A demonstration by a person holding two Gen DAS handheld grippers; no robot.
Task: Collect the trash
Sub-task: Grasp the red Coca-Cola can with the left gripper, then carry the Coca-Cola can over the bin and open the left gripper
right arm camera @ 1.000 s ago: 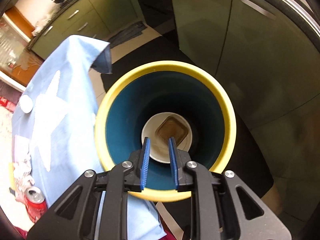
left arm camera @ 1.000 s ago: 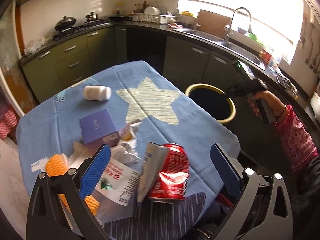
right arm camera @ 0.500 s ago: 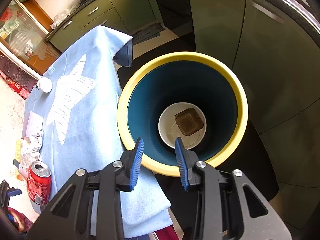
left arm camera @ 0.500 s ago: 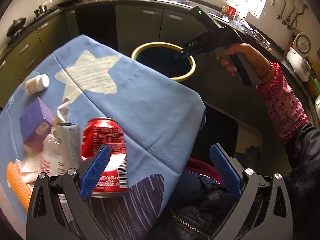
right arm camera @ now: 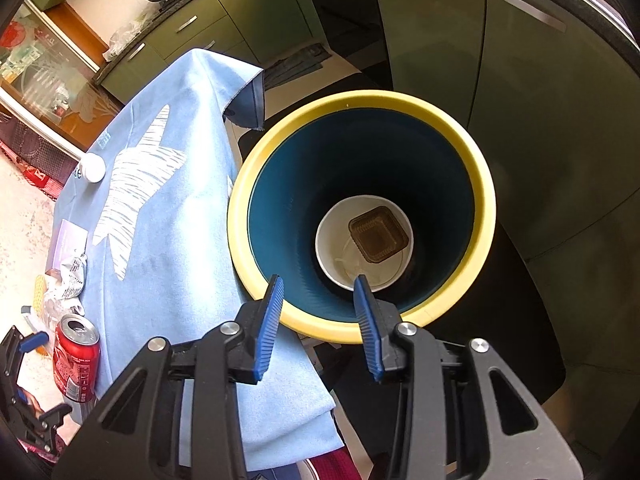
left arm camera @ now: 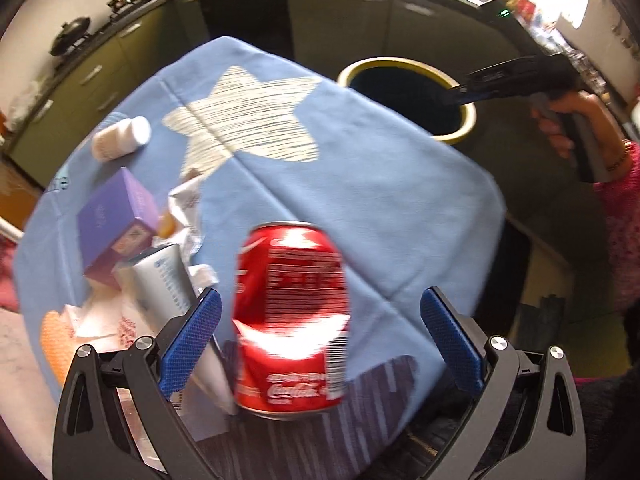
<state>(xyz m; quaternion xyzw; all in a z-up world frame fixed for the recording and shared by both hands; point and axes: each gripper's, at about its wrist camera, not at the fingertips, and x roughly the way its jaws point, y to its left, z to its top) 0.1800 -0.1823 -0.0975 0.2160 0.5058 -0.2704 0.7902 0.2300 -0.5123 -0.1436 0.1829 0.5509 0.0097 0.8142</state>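
The upright can (left arm camera: pixel 290 316) stands between the left claw's (left arm camera: pixel 320 344) wide-open jaws; the right claw (right arm camera: pixel 318 324) hangs empty, part-open, above the bin (right arm camera: pixel 482 216).

Table draped in a blue star-print cloth (left arm camera: pixel 360 208). Standing upright near its front edge (label blurred): a red soda can (left arm camera: pixel 290 316). Scattered alongside: white pill bottle (left arm camera: pixel 120 139), purple box (left arm camera: pixel 114 226), crumpled wrappers (left arm camera: pixel 186 216).

Bin (right arm camera: pixel 482 216) mouth wide open; only a brown tray (right arm camera: pixel 380 239) at its bottom. Tablecloth (left arm camera: pixel 360 200) bare from centre to right edge. Near-left corner crowded: red can (left arm camera: pixel 290 316), tube (left arm camera: pixel 164 284), purple box (left arm camera: pixel 114 224).
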